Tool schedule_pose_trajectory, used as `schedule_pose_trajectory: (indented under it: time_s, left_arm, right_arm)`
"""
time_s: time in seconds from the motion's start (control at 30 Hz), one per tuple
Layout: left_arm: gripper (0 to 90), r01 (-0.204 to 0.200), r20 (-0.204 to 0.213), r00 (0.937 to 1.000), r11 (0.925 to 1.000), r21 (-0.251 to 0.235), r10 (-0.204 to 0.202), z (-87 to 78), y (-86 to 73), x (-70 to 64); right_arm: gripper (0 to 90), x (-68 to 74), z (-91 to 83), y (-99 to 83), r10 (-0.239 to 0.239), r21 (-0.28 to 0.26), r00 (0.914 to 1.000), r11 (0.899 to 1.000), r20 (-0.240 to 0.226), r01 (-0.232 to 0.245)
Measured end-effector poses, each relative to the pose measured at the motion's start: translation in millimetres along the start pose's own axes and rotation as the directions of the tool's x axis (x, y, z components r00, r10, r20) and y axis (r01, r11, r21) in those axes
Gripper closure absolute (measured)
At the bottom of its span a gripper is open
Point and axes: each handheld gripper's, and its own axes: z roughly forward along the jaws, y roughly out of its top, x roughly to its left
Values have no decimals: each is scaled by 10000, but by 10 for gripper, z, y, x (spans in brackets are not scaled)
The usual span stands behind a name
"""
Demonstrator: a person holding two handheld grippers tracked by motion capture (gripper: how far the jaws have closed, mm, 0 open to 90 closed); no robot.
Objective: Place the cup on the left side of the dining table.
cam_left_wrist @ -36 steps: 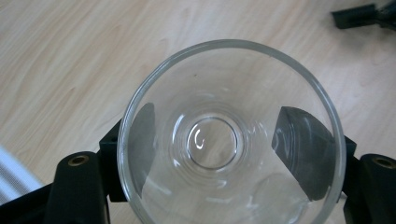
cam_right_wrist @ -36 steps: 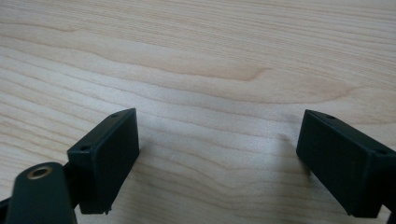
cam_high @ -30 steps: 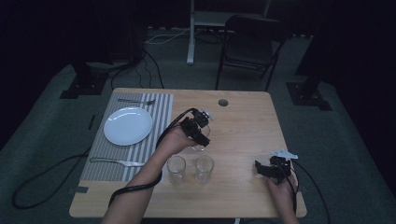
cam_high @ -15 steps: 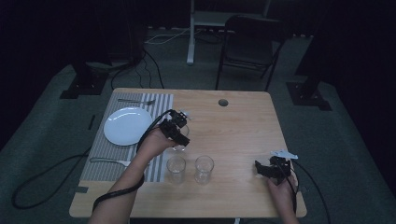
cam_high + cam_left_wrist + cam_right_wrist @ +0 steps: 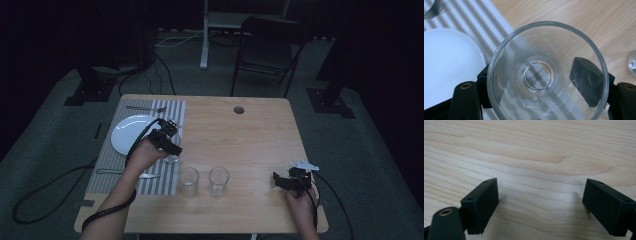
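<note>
My left gripper (image 5: pixel 169 142) is shut on a clear drinking glass (image 5: pixel 172 158) and holds it upright at the right edge of the striped placemat (image 5: pixel 107 155), beside the white plate (image 5: pixel 131 134). The left gripper view looks down into that glass (image 5: pixel 537 76), a black jaw pressing each side of it, with the plate (image 5: pixel 446 67) at the left. Near the table's front right corner, my right gripper (image 5: pixel 287 181) rests low on the wood. In the right gripper view this gripper (image 5: pixel 541 205) is open, with bare wood between its fingers.
Two more empty glasses (image 5: pixel 189 181) (image 5: pixel 218 181) stand side by side at the front middle of the wooden table (image 5: pixel 240 145). A fork (image 5: pixel 145 108) lies at the placemat's far end and a utensil (image 5: pixel 125 173) at its near end. A chair (image 5: pixel 267 45) stands beyond the table.
My left gripper has carried the glass leftward from the table's middle to the placemat edge next to the plate. The right gripper has stayed put.
</note>
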Motion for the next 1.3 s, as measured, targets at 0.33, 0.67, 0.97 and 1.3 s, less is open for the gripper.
schedule_pose_trajectory:
  time_s: [0.33,0.67,0.97,1.3]
  left_arm:
    - [291,645,-128,9979,9974,323,-642,78,-262,260]
    - [291,1143,-130,9934,9921,510,-1138,139,-394,412]
    - [291,1343,-147,9909,9895,539,-1337,222,-485,466]
    - [290,1699,-251,9850,9850,-316,-1707,234,-604,445]
  right_arm:
    - [131,1,-1,-1,3,1,10000,10000,12,-3]
    - [131,5,-2,-1,36,8,10000,10000,40,-36]
    - [131,5,-2,-1,33,8,10000,10000,40,-33]
    - [131,5,-2,-1,34,8,10000,10000,40,-34]
